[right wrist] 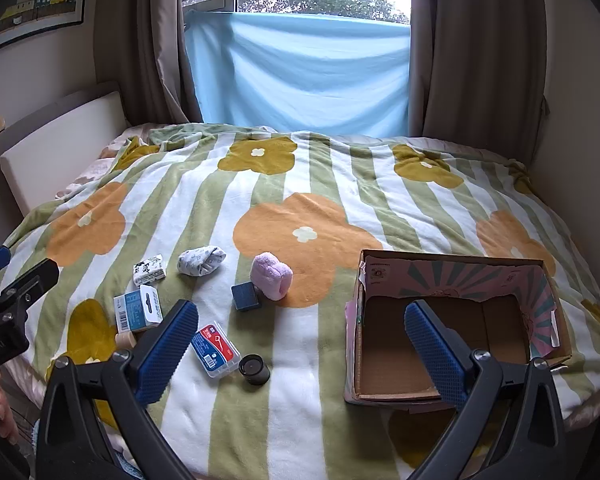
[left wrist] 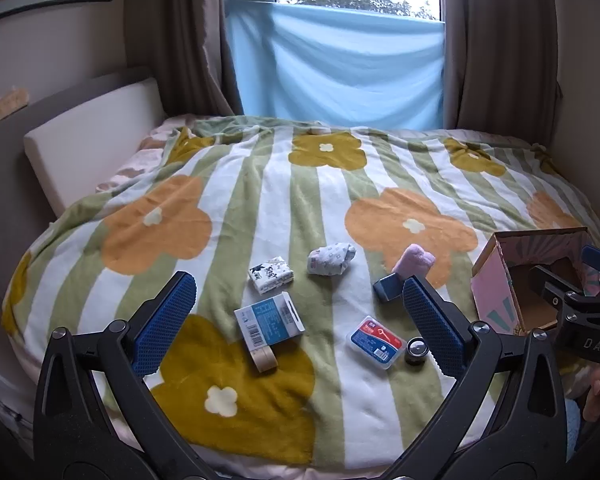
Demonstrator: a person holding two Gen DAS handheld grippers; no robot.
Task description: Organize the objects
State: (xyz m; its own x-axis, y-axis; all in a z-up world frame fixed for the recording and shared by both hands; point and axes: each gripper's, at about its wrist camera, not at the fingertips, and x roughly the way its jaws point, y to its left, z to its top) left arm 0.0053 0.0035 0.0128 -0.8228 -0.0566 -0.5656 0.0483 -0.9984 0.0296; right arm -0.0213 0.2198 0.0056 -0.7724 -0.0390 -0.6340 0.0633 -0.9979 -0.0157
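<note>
Bed (right wrist: 300, 400) with flowered blanket held scattered small items beside empty cardboard box (right wrist: 452, 276). Left gripper (left wrist: 300, 320) and right gripper (right wrist: 300, 340) hovered, jaws wide, holding nothing. Likely best: grasp floss case (right wrist: 215, 348) squarely, then lower into box.

The blanket (right wrist: 300, 380) on the bed is soft, fuzzy matt cloth, and the box (right wrist: 384, 356) at the right is plain brown cardboard inside with printed paper outside. The gripper fingers (left wrist: 160, 328) carry rough, dimpled blue rubbery pads on matt black plastic arms, while the small case (right wrist: 216, 346) looks like glossy clear plastic.
</note>
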